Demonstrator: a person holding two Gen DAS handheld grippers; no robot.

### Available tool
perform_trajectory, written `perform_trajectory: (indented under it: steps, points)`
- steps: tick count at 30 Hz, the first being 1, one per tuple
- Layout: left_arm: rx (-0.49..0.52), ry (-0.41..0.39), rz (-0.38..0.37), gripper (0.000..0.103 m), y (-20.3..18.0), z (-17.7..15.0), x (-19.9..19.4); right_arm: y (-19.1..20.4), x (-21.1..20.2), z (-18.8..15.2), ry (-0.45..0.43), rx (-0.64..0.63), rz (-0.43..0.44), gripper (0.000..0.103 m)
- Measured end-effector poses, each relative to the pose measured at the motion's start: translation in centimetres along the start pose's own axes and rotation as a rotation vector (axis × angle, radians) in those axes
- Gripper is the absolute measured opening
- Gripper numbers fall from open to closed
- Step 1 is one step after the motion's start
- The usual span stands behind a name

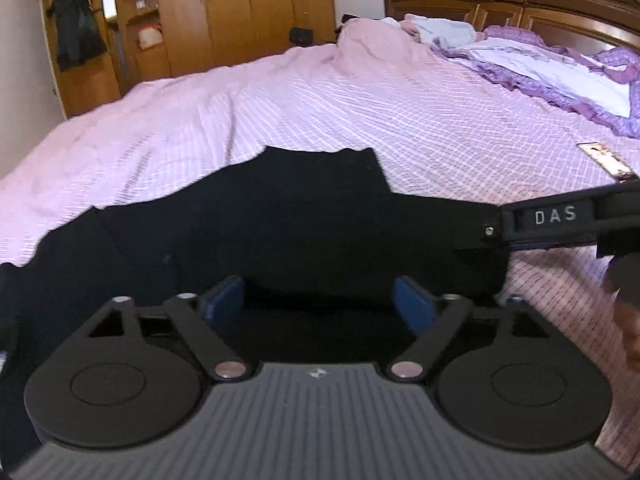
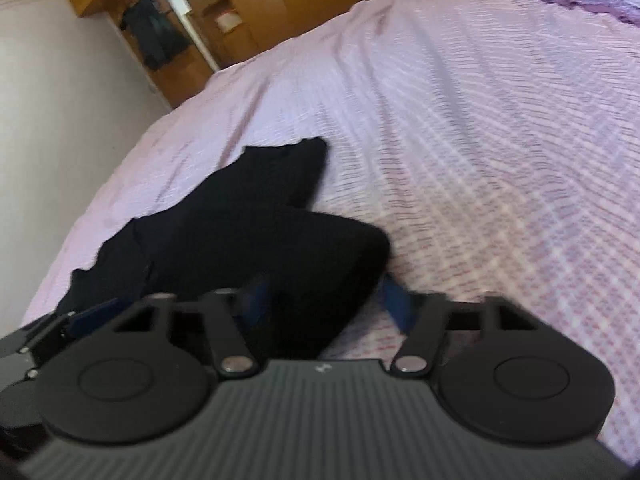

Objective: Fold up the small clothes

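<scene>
My left gripper point(image 1: 318, 300) hangs open over the black cloth point(image 1: 280, 220) on the bed point(image 1: 360, 112), my right gripper point(image 2: 328, 300) pinching its fold.

Both wrist cameras are looking down, close, over a black garment point(image 1: 288, 220) point(image 2: 248, 240) (shared) on the bed point(image 1: 360, 112) point(image 2: 480, 140).

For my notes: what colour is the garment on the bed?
Black garment, plain, clearest in the left wrist view.
</scene>
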State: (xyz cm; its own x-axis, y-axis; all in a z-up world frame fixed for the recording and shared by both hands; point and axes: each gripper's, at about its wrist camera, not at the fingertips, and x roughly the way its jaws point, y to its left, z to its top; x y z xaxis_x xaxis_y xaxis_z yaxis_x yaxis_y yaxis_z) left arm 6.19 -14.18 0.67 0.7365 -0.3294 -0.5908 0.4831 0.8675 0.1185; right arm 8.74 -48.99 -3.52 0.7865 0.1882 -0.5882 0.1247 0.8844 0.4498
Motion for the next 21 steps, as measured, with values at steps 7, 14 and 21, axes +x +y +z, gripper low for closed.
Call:
perform_trajectory:
  steps: [7,14,21]
  points:
    - [-0.057,0.028,0.067,0.092,3.4,-1.3,-0.9,3.6,-0.4,0.6,-0.043,-0.038,0.105,0.010]
    - [-0.125,0.044,0.161,0.092,8.0,-2.8,-2.3,8.4,0.0,1.9,-0.052,-0.082,0.255,0.010]
    - [-0.206,0.049,0.246,0.094,12.9,-4.7,-4.4,14.8,2.0,2.3,-0.028,-0.172,0.354,0.010]
